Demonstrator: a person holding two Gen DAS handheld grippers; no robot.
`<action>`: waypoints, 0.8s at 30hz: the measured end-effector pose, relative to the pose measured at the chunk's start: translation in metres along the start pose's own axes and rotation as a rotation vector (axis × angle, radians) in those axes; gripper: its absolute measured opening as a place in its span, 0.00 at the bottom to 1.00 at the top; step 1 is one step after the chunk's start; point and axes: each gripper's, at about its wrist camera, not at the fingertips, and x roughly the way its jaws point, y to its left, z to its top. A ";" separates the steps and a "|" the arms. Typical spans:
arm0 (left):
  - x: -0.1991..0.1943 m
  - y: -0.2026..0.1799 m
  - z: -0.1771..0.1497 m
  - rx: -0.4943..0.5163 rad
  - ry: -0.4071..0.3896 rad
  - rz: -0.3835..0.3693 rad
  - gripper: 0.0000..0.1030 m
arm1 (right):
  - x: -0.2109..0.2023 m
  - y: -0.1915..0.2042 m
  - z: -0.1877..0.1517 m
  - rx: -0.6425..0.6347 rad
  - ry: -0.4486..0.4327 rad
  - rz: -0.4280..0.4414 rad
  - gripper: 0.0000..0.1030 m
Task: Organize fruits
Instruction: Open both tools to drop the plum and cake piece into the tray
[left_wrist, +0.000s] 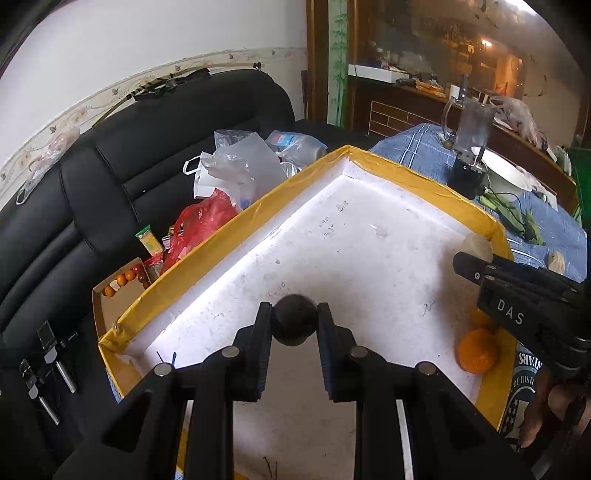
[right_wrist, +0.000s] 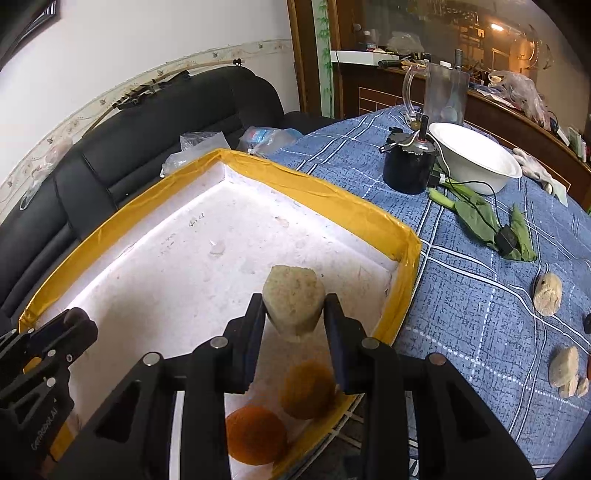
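Foam tray (right_wrist: 258, 206), white inside and rimmed with yellow tape, sits on the desk (right_wrist: 461, 280) under a blue checked cloth and serves as the collecting place for the fruits. Left gripper (left_wrist: 294, 322) holds a small dark round fruit (left_wrist: 294, 320) above the tray floor, its jaws clamped on the widest part of the sphere; the skin looks smooth and the body firm, so the hold is judged secure only while it stays on that equator, since a sphere can squirt out if pinched off-centre. Right gripper (right_wrist: 294, 314) holds a pale, rough, blunt-faceted piece (right_wrist: 293, 306) over the near right corner of the tray, its jaws closed on two opposite flattish sides; the surface appears dry and grippy, the piece light, possibly crumbly at its edges, so moderate pressure seems enough. Two oranges (right_wrist: 280, 406) lie in the tray directly beneath the right gripper, close beside one another; their rind probably yields slightly and rolls easily, so anything released onto them may bounce aside. Three more pale pieces (right_wrist: 547, 299) rest on the cloth, well apart from the tray; each is best taken across its shorter width. White bowl (right_wrist: 476, 162) and green leaves (right_wrist: 476, 218) lie farther back on the desk.
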 end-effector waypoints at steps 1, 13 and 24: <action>0.000 0.000 0.000 -0.002 -0.001 0.006 0.23 | 0.000 0.000 0.000 0.001 0.000 -0.002 0.34; -0.018 0.009 -0.002 -0.036 -0.018 0.016 0.75 | -0.001 -0.001 0.000 -0.002 0.009 -0.021 0.52; -0.065 -0.091 -0.014 0.106 -0.109 -0.140 0.76 | -0.114 -0.081 -0.048 0.136 -0.152 -0.118 0.60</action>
